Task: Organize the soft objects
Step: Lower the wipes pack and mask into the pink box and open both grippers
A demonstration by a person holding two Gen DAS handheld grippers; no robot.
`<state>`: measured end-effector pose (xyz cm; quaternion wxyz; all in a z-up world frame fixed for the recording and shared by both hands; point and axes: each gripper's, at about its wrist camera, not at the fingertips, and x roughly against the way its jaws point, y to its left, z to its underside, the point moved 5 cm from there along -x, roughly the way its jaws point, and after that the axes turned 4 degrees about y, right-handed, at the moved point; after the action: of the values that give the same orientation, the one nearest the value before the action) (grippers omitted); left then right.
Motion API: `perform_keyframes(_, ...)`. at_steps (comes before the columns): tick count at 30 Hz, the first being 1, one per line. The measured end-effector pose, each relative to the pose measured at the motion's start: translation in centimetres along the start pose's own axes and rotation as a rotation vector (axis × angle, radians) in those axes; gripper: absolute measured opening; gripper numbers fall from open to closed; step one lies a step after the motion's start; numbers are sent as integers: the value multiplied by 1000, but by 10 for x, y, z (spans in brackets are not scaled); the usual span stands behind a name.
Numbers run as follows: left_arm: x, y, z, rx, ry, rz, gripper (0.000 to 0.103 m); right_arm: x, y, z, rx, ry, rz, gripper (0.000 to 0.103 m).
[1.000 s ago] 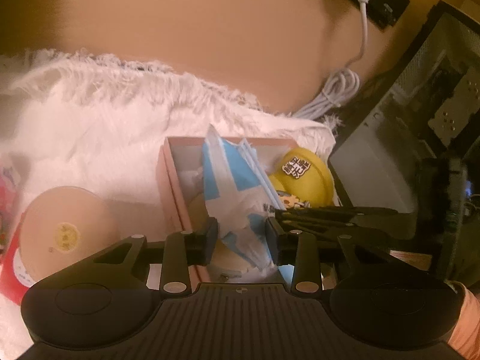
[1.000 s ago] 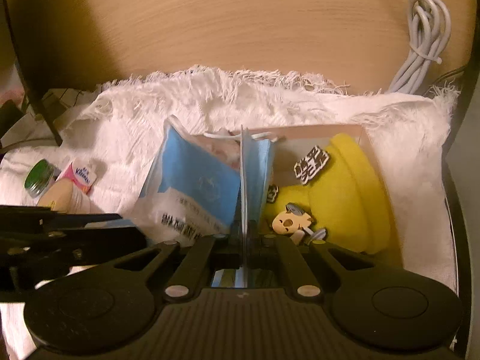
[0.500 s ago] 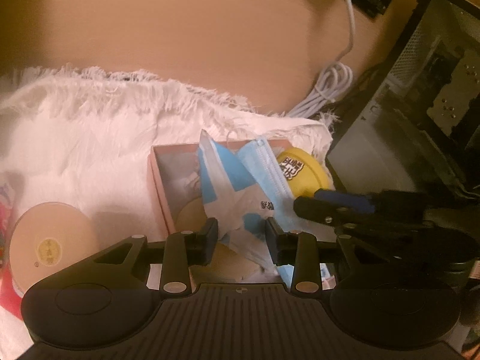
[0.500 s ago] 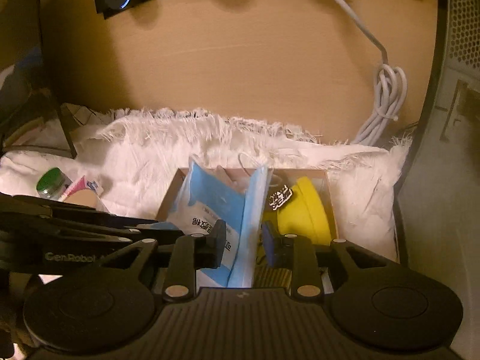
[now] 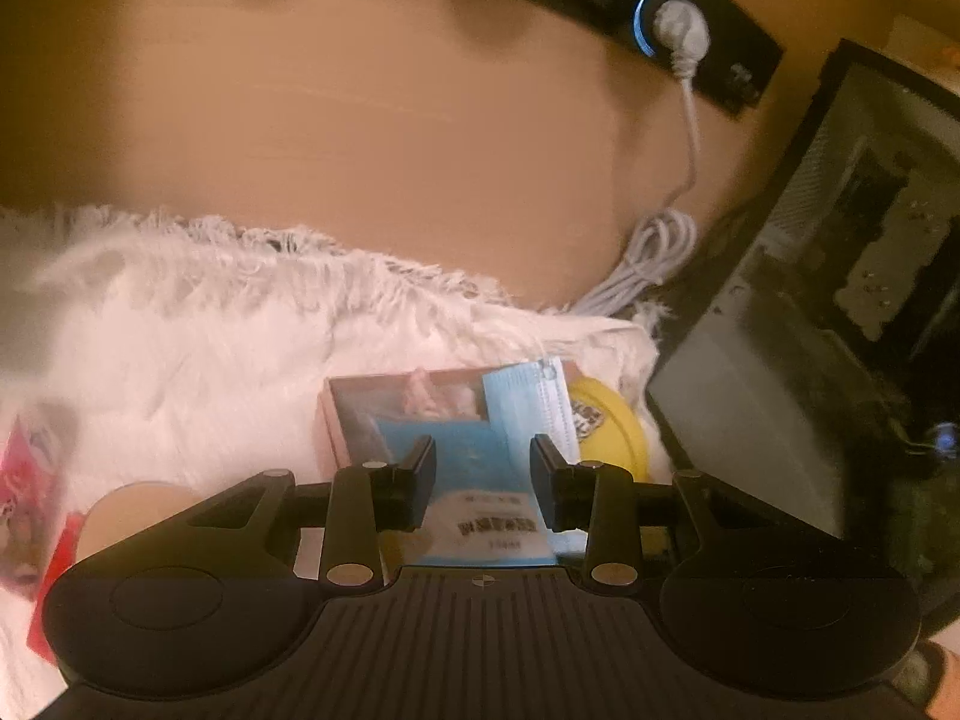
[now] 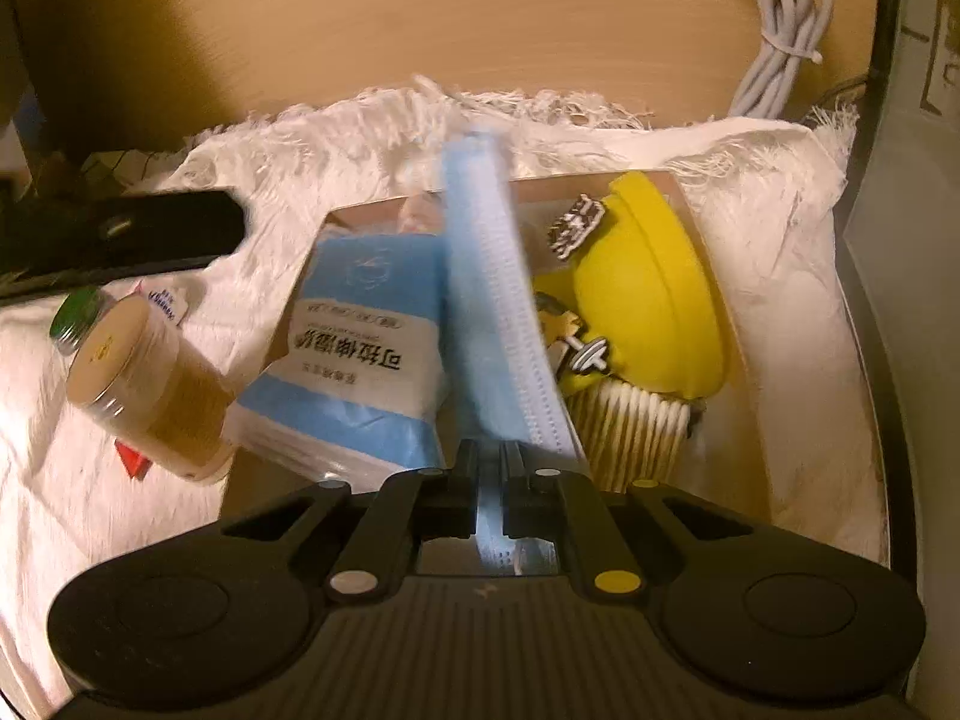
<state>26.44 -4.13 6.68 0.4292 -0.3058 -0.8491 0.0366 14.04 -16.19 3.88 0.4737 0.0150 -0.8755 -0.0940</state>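
Between my right tongs' [image 6: 489,468] fingers I have the blue pleated face mask [image 6: 492,300]: the jaws are nearly closed, pinching its near end, and the mask rises edge-on away from them, its far end blurred. It stands over the pink shallow box [image 6: 729,414], which sits on a white fringed cloth [image 6: 780,276]. Just left of the mask, inside the box, I see a blue-and-white packet [image 6: 360,354] with printed characters, tilted with its near corner over the box edge. Right of the mask lies a yellow cap-shaped soft thing [image 6: 648,312] with small charms beside it, and nearer to the tongs a bundle of cotton swabs [image 6: 630,426]. Left of the box, on the cloth, a clear round jar with a tan lid [image 6: 144,384] lies tipped, touching or nearly touching the packet; I cannot tell which.

My left tongs [image 5: 483,474] hang above the same box [image 5: 330,414] with the jaws held well apart and nothing between them. Through the gap I see the packet [image 5: 480,462]; the mask [image 5: 534,402] stands just beyond the right finger, with the yellow thing [image 5: 612,426] further right. A coiled white cable [image 5: 648,258] lies beyond the cloth [image 5: 210,324] on the wooden surface [image 5: 360,120].
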Motion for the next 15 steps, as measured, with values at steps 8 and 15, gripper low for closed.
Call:
perform_keyframes(8, -55, -9, 25, -6, 149, 10, 37, 48, -9, 6, 40, -115, 98, 14)
perform_keyframes(15, -35, -2, 22, 61, 114, 75, 37, 79, -14, 5, 49, -197, 188, 57)
